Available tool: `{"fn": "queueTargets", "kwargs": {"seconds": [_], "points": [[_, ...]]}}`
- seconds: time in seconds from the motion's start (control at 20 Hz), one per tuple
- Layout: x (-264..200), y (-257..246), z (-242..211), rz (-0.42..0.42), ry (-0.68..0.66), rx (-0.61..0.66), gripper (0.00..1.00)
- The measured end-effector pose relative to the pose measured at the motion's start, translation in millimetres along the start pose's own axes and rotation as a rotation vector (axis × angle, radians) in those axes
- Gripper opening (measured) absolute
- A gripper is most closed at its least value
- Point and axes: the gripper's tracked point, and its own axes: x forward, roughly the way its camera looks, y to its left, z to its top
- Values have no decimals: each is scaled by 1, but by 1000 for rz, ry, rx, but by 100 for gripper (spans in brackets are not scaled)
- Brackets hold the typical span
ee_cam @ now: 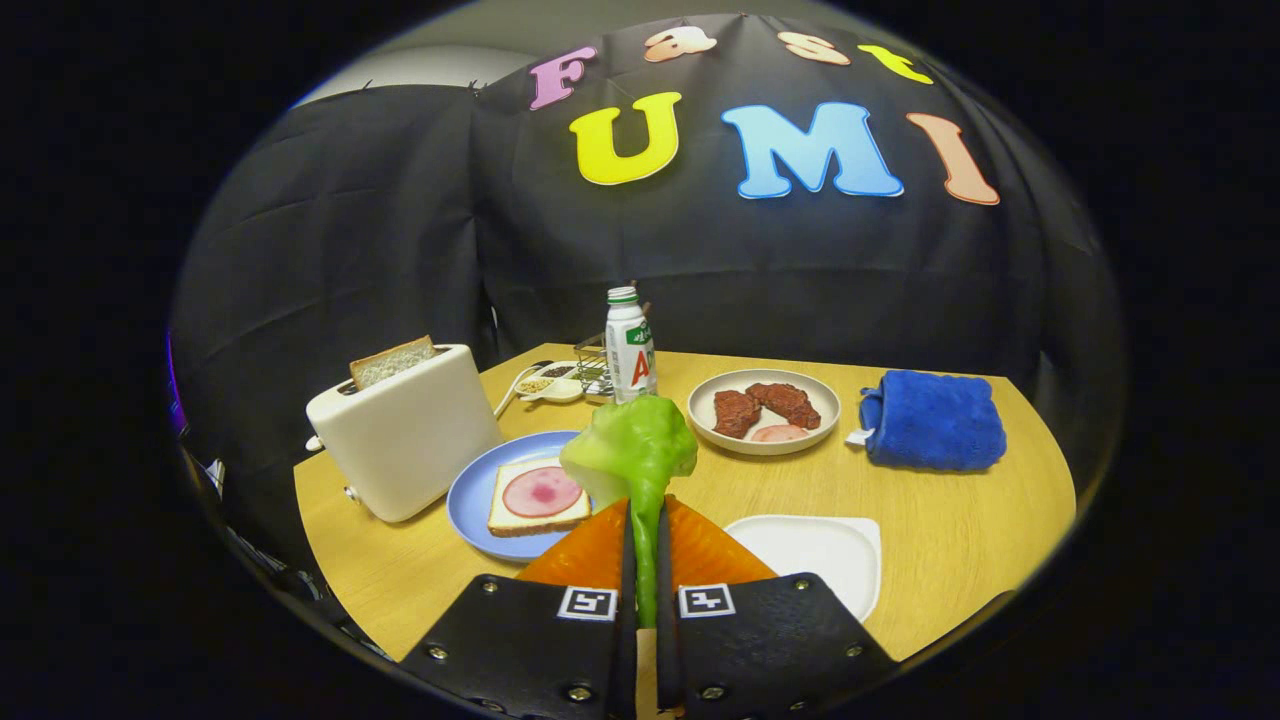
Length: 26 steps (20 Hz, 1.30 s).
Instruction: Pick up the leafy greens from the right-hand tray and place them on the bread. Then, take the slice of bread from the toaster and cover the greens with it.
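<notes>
At bottom centre the gripper (646, 520) is clenched on the stalk of the leafy greens (632, 448), held aloft. Lower right lies the white tray (815, 550). Left of centre, ham-topped bread (537, 497) waits on its blue plate (470, 495): greens go there, lowered flat. Farther left, the toaster (405, 430) holds a slice (391, 361).

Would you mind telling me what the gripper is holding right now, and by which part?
The gripper is shut on the leafy greens, pinching the pale stem end between both fingers; the leaf stands up ahead of them.
</notes>
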Motion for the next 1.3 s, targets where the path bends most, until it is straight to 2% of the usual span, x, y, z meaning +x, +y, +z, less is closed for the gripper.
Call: {"fn": "queueTargets", "kwargs": {"seconds": [0.3, 0.55, 0.75, 0.95, 1.0, 1.05, 1.1, 1.15, 1.25, 1.3], "points": [[31, 36, 14, 7, -35, -15, 8], [59, 54, 8, -39, -25, -37, 8], [80, 81, 1, -14, 1, -56, 9], [107, 85, -18, -36, 69, -101, 13], [111, 89, -30, -23, 109, -91, 17], [113, 91, -40, -12, 141, -73, 30], [113, 93, -42, -9, 145, -54, 35], [109, 89, -40, -33, 137, -43, 55], [103, 81, -27, -88, 69, -37, 87], [98, 79, -21, -115, 29, -32, 88]]}}
